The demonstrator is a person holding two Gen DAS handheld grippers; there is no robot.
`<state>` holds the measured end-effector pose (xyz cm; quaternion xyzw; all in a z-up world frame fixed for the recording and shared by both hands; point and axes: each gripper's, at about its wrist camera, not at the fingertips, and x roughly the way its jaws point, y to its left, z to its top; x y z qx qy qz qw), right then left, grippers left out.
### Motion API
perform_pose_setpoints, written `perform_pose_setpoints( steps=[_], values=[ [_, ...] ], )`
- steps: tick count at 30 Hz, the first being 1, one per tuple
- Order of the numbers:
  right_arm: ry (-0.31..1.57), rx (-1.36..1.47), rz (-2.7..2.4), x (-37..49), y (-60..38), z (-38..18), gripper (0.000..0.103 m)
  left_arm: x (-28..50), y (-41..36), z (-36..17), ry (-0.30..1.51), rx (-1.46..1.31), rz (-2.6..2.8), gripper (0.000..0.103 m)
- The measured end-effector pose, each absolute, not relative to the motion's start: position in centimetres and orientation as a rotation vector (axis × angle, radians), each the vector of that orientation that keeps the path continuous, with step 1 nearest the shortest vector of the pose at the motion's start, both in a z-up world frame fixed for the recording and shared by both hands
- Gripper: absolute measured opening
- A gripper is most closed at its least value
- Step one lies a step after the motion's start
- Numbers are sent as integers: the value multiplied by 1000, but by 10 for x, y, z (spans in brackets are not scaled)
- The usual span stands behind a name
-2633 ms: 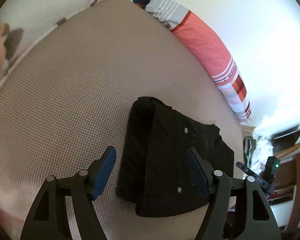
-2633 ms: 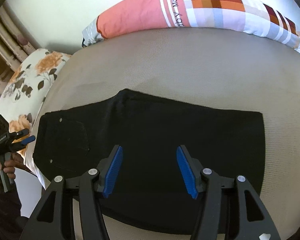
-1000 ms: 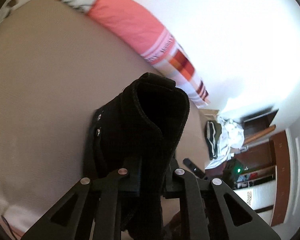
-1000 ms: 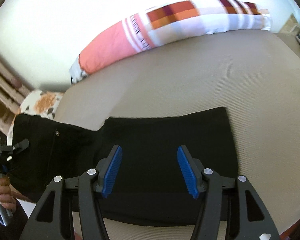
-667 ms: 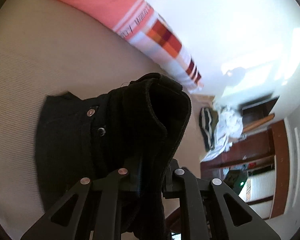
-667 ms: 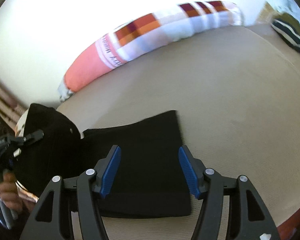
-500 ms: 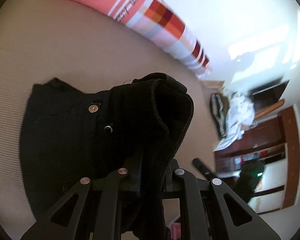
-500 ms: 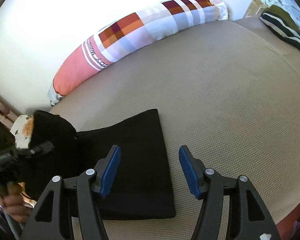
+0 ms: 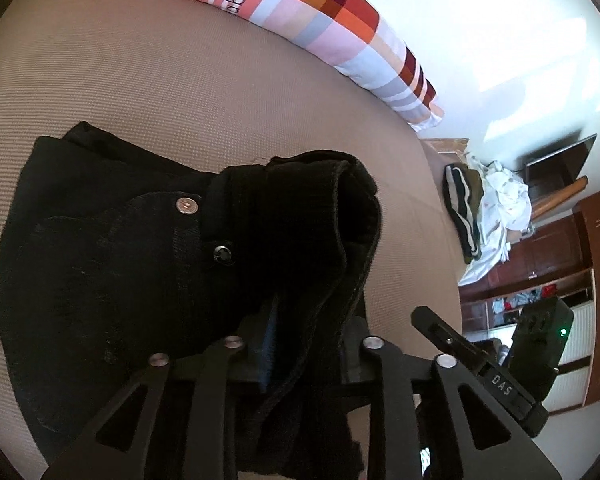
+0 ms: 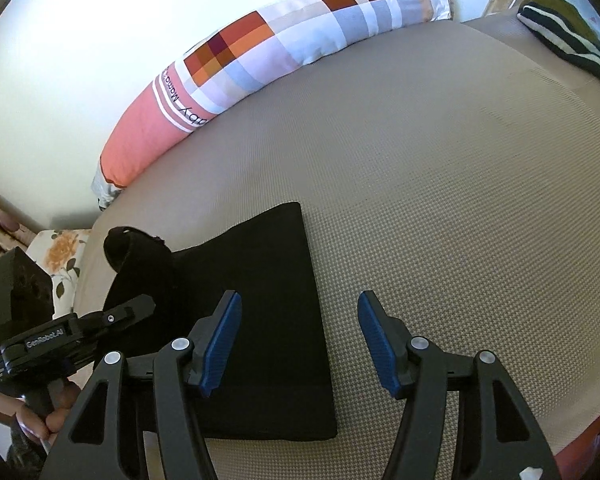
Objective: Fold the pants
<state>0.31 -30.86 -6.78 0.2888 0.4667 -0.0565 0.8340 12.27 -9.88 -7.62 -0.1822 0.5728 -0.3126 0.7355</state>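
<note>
Black pants (image 10: 268,280) lie on the beige bed. My left gripper (image 9: 300,344) is shut on the waistband end of the pants (image 9: 308,216) and holds it lifted and curled over the flat part, which shows metal rivets. In the right wrist view the left gripper (image 10: 100,320) holds that raised end at the left. My right gripper (image 10: 298,340) is open and empty, hovering over the leg-end edge of the pants near the bed's front.
A long pink and checked bolster (image 10: 284,44) lies along the wall. A floral pillow (image 10: 60,256) sits at the left. A striped dark garment (image 10: 568,36) and white clothes (image 9: 496,200) lie past the bed's right end. The beige mattress (image 10: 460,200) extends right.
My left gripper closed on the waistband, lifted it and carried it over toward the leg end. My right gripper stayed open and shifted right to the leg-end edge.
</note>
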Motion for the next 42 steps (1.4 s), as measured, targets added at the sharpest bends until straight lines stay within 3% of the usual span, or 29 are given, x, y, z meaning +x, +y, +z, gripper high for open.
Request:
perform_pose_setpoints(
  steps=[2, 6, 12, 15, 30, 36, 37, 38, 40, 42],
  values=[
    [991, 613, -119, 4, -309, -69, 58, 120, -101, -72, 1245, -387, -697, 47],
    [994, 608, -126, 4, -309, -69, 58, 109, -100, -56, 1186, -349, -739, 58],
    [1000, 636, -90, 5, -310, -69, 58, 103, -69, -36, 1073, -277, -630, 60],
    [1034, 687, 31, 15, -309, -71, 63, 103, -37, -37, 1041, -253, -524, 61],
    [1183, 703, 343, 78, -291, -119, 64, 104, 49, -82, 1112, -309, -302, 62],
    [1144, 793, 385, 106, -287, -134, 53, 111, 44, -91, 1138, -329, -293, 62],
    [1140, 808, 386, 108, -288, -135, 47, 112, 42, -92, 1142, -325, -292, 62],
    [1135, 819, 385, 110, -288, -135, 32, 113, 41, -93, 1145, -321, -290, 62],
    [1132, 866, 397, 109, -288, -133, 14, 114, 38, -95, 1150, -315, -293, 62],
    [1113, 880, 380, 102, -288, -121, 12, 116, 33, -94, 1146, -302, -299, 62]
  ],
)
